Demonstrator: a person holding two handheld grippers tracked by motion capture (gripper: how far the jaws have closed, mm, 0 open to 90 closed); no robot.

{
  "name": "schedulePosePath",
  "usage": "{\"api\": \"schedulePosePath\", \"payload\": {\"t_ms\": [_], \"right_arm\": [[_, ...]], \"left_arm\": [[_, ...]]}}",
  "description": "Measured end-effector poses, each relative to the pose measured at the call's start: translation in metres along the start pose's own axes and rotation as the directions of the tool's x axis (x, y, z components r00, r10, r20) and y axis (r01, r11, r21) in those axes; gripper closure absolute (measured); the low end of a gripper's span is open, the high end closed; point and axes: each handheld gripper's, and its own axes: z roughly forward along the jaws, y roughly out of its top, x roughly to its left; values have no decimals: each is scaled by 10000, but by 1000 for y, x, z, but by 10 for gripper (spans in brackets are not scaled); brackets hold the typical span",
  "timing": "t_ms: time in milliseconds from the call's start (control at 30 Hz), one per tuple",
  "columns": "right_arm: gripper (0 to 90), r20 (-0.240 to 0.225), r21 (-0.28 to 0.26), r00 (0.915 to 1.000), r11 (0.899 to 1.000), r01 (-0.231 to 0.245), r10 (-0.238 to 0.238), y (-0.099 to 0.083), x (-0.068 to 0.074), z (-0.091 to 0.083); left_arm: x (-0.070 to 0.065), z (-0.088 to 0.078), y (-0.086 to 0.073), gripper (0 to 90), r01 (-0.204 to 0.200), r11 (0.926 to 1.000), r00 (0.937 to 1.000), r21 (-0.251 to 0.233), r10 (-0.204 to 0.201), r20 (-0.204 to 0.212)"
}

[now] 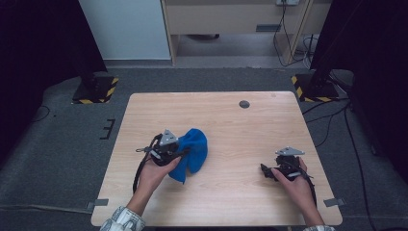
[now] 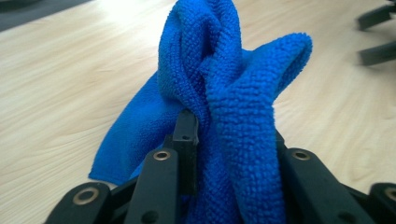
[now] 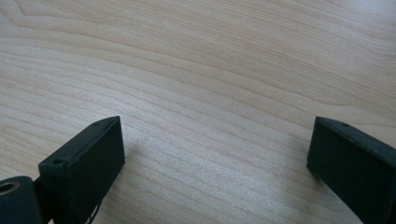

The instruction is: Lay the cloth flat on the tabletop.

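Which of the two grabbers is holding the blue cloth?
The left gripper holds it: its fingers pinch the bunched blue cloth. The right gripper has open, empty fingers over bare table.

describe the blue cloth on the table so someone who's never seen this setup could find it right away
Start at the light wooden table and look left of its middle, where the left gripper is. Bunched between that gripper's jaws is the blue cloth, a fuzzy towel gathered into folds, with one end trailing onto the wood. It is the one brightly coloured, soft thing there; the right gripper nearby holds nothing.
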Motion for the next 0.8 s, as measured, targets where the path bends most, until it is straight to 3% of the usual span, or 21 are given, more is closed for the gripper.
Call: {"api": "schedulePosePath", "payload": {"t_ms": [33, 433, 533, 633, 800], "right_arm": [[39, 5, -5, 10000, 10000, -12, 12, 0, 0, 0], [37, 17, -1, 10000, 10000, -34, 34, 0, 0, 0], [36, -8, 14, 10000, 10000, -5, 5, 1, 0, 1], [36, -9, 13, 10000, 10000, 0, 0, 1, 0, 1], [37, 10, 15, 10000, 10000, -20, 20, 1, 1, 1]], "left_arm": [[-9, 4, 4, 679, -131, 9999, 9996, -15, 131, 244], [-36, 28, 25, 678, -708, 9974, 9934, 103, 696, 915], [-46, 36, 27, 677, -428, 9990, 9851, 84, 408, 1669], [-55, 42, 31, 677, -709, 9974, 9824, 137, 674, 1739], [-57, 66, 25, 676, -942, 9939, 9826, 576, 835, 1656]]}}
